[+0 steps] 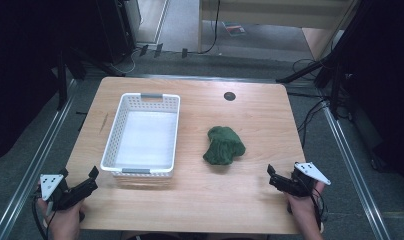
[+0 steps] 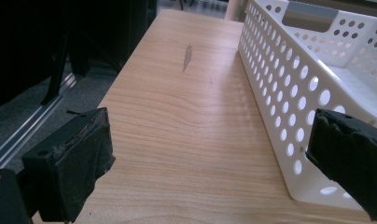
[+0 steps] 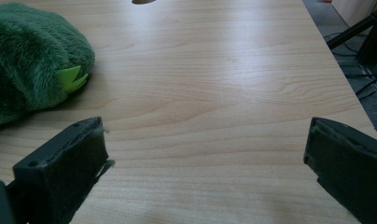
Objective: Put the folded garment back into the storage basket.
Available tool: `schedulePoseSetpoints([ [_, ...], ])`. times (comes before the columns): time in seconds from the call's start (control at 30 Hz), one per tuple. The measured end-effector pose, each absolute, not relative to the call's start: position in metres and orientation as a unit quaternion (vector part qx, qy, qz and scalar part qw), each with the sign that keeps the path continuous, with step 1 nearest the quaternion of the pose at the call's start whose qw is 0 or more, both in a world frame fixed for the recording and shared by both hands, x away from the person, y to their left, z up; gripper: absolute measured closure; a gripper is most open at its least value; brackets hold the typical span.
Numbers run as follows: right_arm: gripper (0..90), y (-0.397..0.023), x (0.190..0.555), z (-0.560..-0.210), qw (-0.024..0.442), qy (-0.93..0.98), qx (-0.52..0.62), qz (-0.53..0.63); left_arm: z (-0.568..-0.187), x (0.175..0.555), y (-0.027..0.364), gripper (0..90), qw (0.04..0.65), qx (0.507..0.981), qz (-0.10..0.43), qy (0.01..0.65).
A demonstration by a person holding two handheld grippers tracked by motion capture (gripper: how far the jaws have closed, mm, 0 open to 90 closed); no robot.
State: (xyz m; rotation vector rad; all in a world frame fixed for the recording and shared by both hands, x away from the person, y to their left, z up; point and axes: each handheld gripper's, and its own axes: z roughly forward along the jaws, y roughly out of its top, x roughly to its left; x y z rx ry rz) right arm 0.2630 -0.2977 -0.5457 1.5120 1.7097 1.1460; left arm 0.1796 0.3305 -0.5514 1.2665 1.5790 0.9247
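A green plush toy (image 1: 223, 145) lies on the wooden table (image 1: 250, 200), right of centre. In the right gripper view the plush toy (image 3: 28, 60) sits at the upper left, beyond the left jaw, showing a light green felt spike. A white perforated basket (image 1: 142, 135) stands empty left of centre. My left gripper (image 1: 80, 176) hovers open at the table's near left corner, just in front of the basket's corner. Seen from the left gripper (image 2: 210, 140), the basket (image 2: 289, 79) wall runs along the right. My right gripper (image 1: 282, 173) is open near the front right edge, a short way from the toy, with nothing between the jaws of this gripper (image 3: 205, 144).
A dark round cable hole (image 1: 229, 96) sits near the table's far edge. Metal rails (image 1: 45, 145) run along both sides on the floor. Dark stands and cables (image 1: 335, 85) crowd the right side. A small dark mark (image 2: 187, 57) shows on the wood left of the basket.
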Motion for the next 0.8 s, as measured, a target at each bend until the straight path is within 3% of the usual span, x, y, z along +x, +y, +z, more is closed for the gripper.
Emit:
schedulePoseSetpoints([
  [0.43,0.0,-0.296,0.264,-0.546,0.288,0.641,0.571,0.424,-0.521,0.166,0.325,2.9,0.45,0.479,0.388,0.646],
  [0.6,0.0,-0.295,0.264,-0.546,0.288,0.641,0.571,0.424,-0.495,0.164,0.303,2.9,0.436,0.505,0.403,0.627],
  [0.8,0.0,-0.295,0.264,-0.546,0.286,0.642,0.571,0.424,-0.479,0.176,0.285,2.6,0.441,0.527,0.386,0.615],
])
